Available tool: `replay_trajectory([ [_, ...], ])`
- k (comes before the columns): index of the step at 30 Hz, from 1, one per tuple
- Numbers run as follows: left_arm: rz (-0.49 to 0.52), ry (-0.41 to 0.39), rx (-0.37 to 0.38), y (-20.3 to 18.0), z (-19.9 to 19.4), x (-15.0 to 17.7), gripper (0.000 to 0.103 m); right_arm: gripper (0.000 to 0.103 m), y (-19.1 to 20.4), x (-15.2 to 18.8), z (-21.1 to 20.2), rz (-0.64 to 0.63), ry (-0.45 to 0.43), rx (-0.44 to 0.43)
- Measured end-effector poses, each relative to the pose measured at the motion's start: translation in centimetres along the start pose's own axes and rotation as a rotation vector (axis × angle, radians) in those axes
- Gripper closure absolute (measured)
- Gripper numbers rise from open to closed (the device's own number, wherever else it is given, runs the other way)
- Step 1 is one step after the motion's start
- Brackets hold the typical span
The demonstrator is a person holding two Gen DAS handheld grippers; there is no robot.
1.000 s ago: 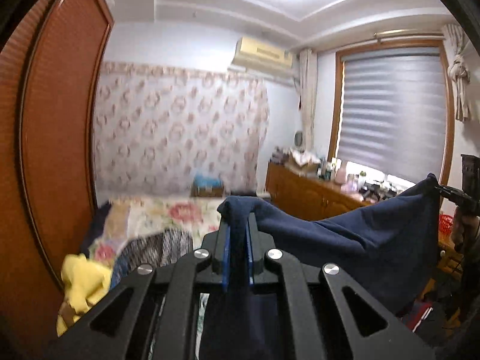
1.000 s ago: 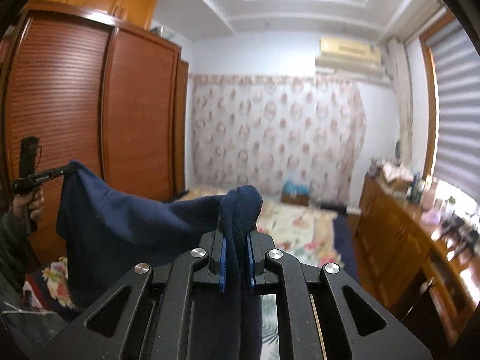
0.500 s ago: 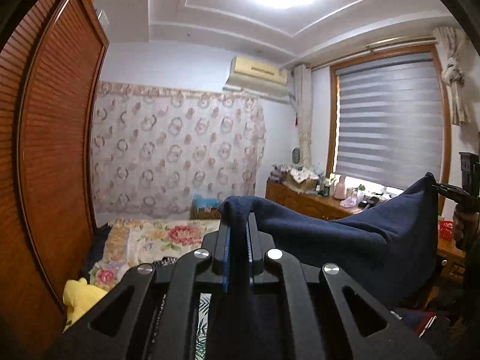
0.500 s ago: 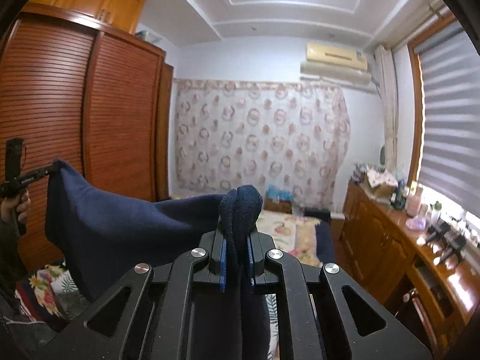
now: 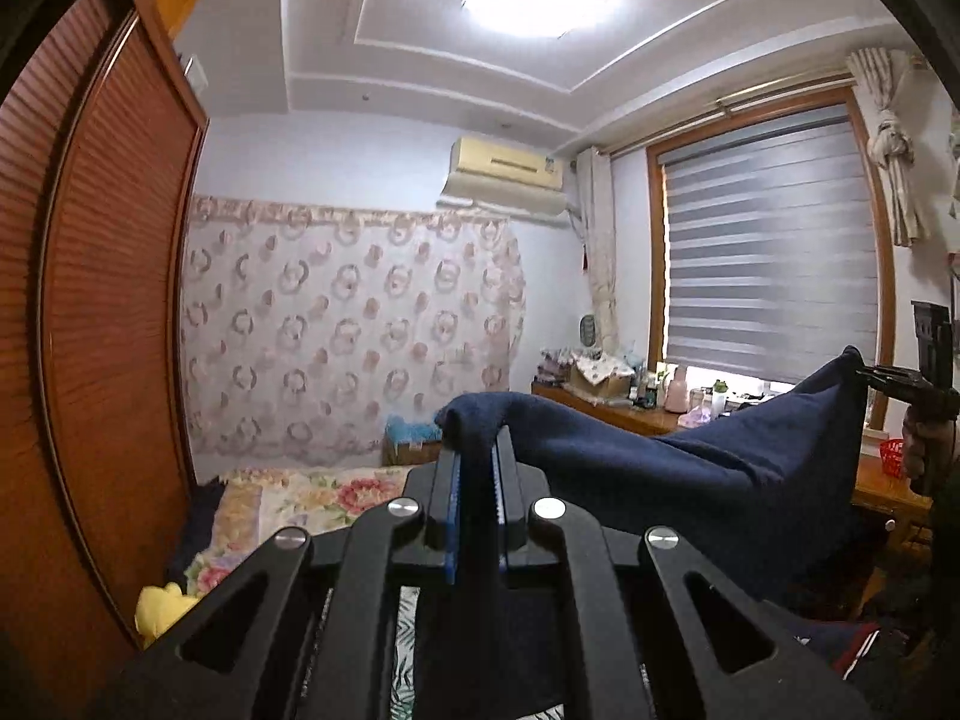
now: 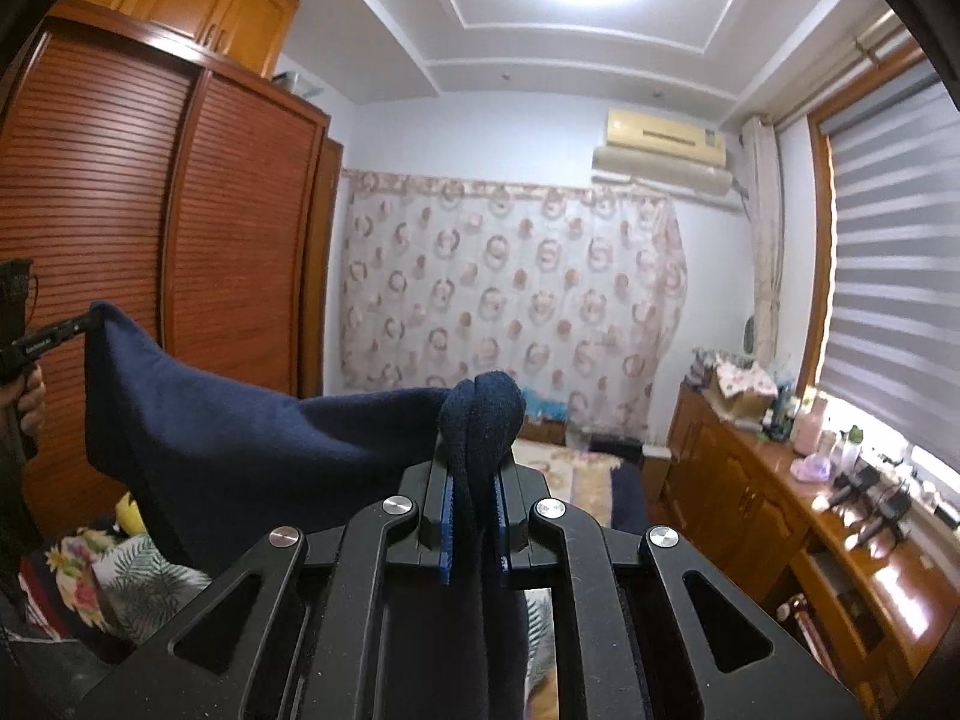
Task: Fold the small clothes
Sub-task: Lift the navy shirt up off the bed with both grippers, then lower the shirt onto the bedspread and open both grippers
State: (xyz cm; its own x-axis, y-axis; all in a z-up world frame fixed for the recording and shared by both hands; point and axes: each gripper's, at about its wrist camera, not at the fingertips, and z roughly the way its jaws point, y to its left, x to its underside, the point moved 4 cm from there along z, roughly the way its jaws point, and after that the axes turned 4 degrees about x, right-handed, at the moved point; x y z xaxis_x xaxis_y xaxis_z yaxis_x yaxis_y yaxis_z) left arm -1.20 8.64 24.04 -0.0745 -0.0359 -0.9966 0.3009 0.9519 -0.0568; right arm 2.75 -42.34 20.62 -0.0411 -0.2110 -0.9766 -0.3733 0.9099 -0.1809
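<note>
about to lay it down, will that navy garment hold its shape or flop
Likely floppy: the navy garment sags between the left gripper and right gripper. It looks thick and fleecy, so probably not slippery; it bunches above the pads. Expect folds to collapse unless guided.

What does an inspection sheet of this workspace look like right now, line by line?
Surface: floral bed cover below, partly visible.
Job's things: navy garment held up in the air, stretched between both grippers.
Clutter: yellow item on the bed; bottles and boxes on the wooden dresser.
Grippers: left gripper and right gripper each shut on a garment corner.
Cables: nothing seen.
Surroundings: wardrobe, patterned curtain, window blind, air conditioner.
</note>
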Motion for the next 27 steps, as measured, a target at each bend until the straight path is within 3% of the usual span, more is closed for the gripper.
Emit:
replay_trajectory([
  [5,0.011,-0.01,-0.006,0.1,0.1,-0.6,0.097,0.096,-0.1,-0.7,0.3,-0.013,-0.012,0.005],
  [10,-0.003,0.032,-0.022,0.6,2.1,0.8,0.097,0.096,0.3,0.6,2.9,-0.018,0.067,-0.001],
  [15,-0.024,0.145,-0.052,2.7,7.7,4.7,0.097,0.096,-1.2,4.5,11.0,-0.004,0.217,0.024],
  [18,-0.05,0.234,-0.069,5.5,12.7,8.9,0.092,0.094,-2.7,9.6,18.8,0.059,0.359,0.044],
  [19,-0.049,0.276,-0.076,6.5,14.5,10.5,0.091,0.093,-3.1,11.4,20.8,0.09,0.421,0.046],
  [21,-0.056,0.406,-0.12,8.8,18.4,14.7,0.085,0.08,-4.1,15.5,24.7,0.144,0.554,0.09],
  [22,-0.066,0.435,-0.135,9.3,19.1,16.0,0.084,0.076,-4.4,16.9,25.7,0.138,0.583,0.121],
  [24,-0.108,0.487,-0.137,10.5,20.1,18.5,0.073,0.072,-4.7,19.0,26.6,0.134,0.607,0.142],
  [27,-0.113,0.524,-0.155,10.6,19.4,20.8,0.068,0.055,-4.7,20.7,25.6,0.182,0.607,0.111],
])
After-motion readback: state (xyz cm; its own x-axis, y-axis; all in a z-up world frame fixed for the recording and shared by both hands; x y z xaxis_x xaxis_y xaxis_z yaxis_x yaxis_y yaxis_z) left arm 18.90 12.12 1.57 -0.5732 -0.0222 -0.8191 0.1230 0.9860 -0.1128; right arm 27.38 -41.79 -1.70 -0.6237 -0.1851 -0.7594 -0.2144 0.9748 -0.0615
